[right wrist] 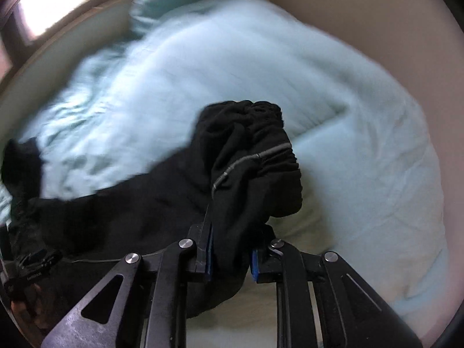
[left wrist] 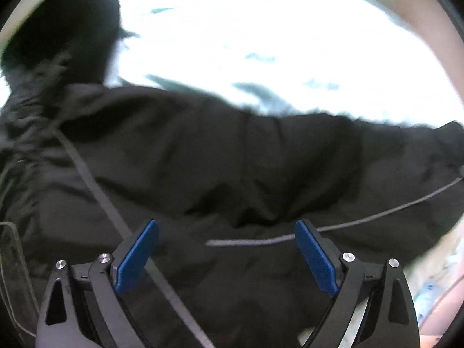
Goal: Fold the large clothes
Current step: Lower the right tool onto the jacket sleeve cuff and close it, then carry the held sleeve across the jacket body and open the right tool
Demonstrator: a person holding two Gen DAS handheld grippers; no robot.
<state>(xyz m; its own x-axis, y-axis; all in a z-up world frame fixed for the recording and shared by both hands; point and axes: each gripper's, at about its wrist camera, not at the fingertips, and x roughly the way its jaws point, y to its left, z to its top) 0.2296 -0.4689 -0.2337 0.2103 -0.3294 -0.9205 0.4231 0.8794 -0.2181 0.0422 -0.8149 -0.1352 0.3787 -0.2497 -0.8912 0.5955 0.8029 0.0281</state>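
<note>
Pinching a gathered cuff of the black jacket (right wrist: 249,156) in my right gripper (right wrist: 232,256), over the pale blue duvet (right wrist: 362,133). Left gripper (left wrist: 226,249) spread wide above the jacket body, empty. Risks: bunched fabric slipping from the pads; the grey trim cord (left wrist: 362,220) snagging a finger.

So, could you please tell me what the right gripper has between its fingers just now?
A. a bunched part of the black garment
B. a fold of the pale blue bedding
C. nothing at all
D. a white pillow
A: in the right wrist view the right gripper has its fingers pressed on a gathered bunch of the black garment, above the pale blue bedding.
</note>
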